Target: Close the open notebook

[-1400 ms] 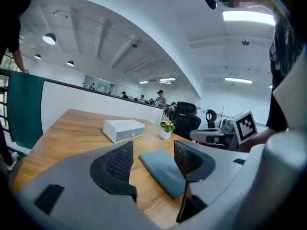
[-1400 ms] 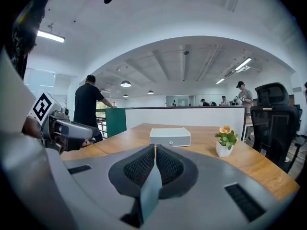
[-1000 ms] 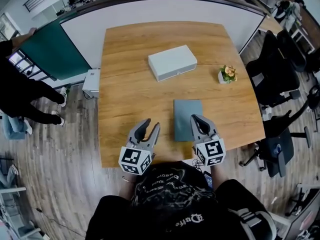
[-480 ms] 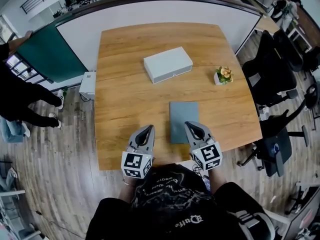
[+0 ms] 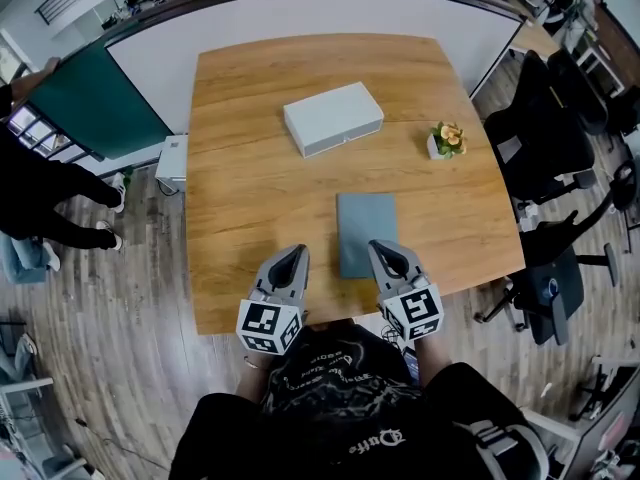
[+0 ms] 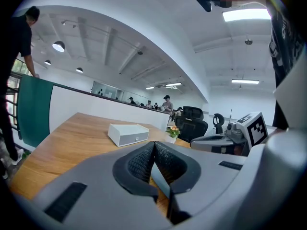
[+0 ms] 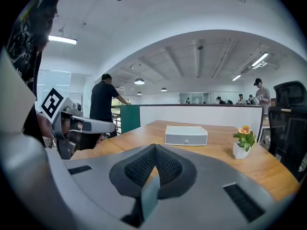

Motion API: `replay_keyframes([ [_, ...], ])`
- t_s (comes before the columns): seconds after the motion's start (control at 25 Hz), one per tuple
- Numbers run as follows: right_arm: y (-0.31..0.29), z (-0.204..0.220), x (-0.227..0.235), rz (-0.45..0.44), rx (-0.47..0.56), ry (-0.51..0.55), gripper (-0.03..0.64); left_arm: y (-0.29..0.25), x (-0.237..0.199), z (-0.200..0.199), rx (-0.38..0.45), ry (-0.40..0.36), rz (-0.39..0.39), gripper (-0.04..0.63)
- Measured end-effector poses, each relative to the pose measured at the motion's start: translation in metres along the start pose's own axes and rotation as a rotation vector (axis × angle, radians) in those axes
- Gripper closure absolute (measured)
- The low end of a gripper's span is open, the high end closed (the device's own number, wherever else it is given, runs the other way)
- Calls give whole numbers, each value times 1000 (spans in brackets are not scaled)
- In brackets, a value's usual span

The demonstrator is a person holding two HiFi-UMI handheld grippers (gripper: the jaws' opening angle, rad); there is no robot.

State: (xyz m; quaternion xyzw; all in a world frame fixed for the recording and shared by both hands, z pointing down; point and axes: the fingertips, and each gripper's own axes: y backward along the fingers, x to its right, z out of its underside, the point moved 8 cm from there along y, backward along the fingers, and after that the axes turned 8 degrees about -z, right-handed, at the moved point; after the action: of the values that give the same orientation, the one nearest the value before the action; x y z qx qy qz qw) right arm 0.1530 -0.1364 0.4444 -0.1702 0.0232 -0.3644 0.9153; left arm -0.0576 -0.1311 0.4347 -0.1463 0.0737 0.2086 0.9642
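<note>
The worktop (image 5: 250, 198) is warm honey-brown wood with a fine streaked grain, and the notebook (image 5: 366, 233) lying on it shows a plain, dull blue-grey cover. Beyond the notebook the box (image 5: 333, 118) is pale grey-white, while to the notebook's right the small plant (image 5: 445, 140) has orange-yellow blooms and green leaves in a white pot. Either side of the notebook, the left gripper (image 5: 291, 255) and right gripper (image 5: 384, 248) are mid-grey with black dimpled pads (image 6: 139, 164), each bearing black-and-white square markers.

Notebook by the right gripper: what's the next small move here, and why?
Probably draw both grippers back and stop: the notebook lies flat with its cover closed, and the left gripper and right gripper are both shut by its near end, holding nothing.
</note>
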Motion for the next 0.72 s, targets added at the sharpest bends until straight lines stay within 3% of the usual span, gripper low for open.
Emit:
replay_keyframes([
  [0.44,3,5,-1,44,0,17,612,0,-2,2,-2,-42,6,574],
  [0.72,6,4,-2,57,11,29,612,1,0,4,-3,-16,12,574],
])
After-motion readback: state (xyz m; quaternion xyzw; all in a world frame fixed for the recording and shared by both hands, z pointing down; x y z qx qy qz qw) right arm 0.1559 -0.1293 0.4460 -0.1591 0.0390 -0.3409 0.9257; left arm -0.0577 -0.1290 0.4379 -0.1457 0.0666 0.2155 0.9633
